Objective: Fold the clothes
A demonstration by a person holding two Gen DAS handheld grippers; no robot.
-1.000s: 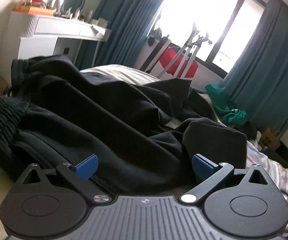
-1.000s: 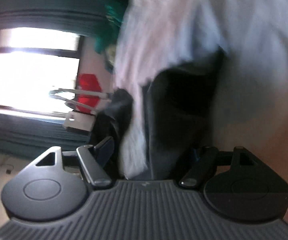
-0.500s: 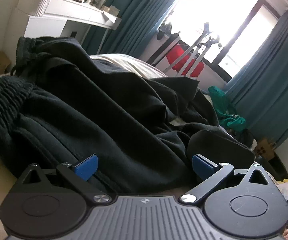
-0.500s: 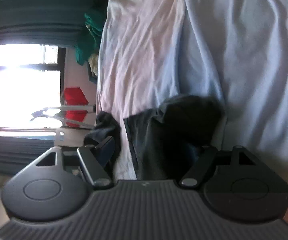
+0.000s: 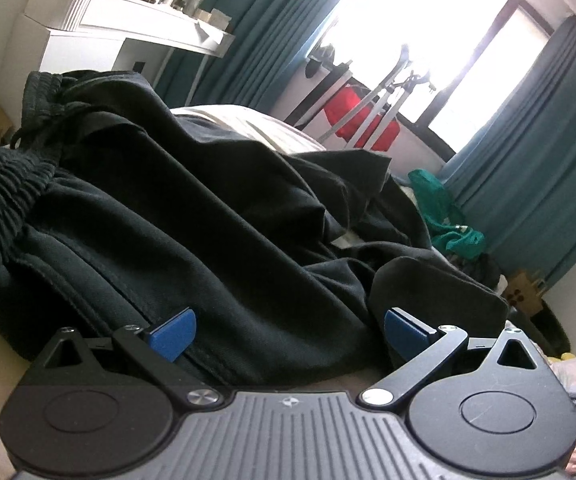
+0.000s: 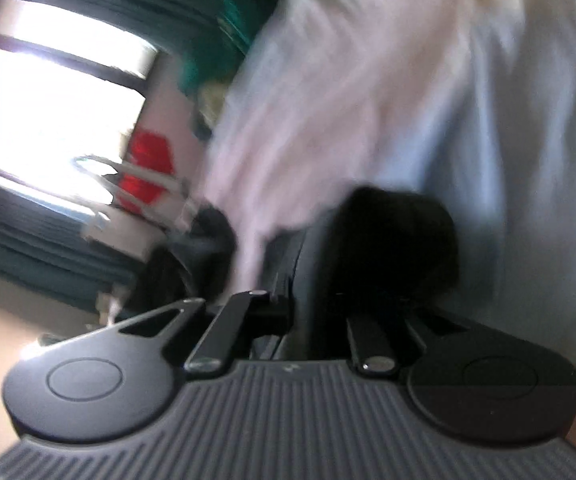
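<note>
A crumpled black garment [image 5: 176, 216] with an elastic waistband [image 5: 0, 192] lies on the bed, filling the left wrist view. My left gripper [image 5: 288, 332] is open, its blue pads [image 5: 172, 334] spread wide, low at the garment's near edge. In the blurred right wrist view, my right gripper [image 6: 316, 304] has its jaws closed on a fold of the black garment [image 6: 384, 248], held over the pale bedsheet [image 6: 508, 120].
A white dresser [image 5: 120, 36] stands at the back left. Teal curtains [image 5: 528, 168] frame a bright window. A red item on a metal rack [image 5: 364, 120] stands by the window. Green clothes [image 5: 444, 216] lie at the bed's far right, near a cardboard box [image 5: 524, 292].
My right gripper has closed on the black cloth; it was open half a second ago. Its view has swung and blurred. My left gripper has stayed open and shifted only slightly.
</note>
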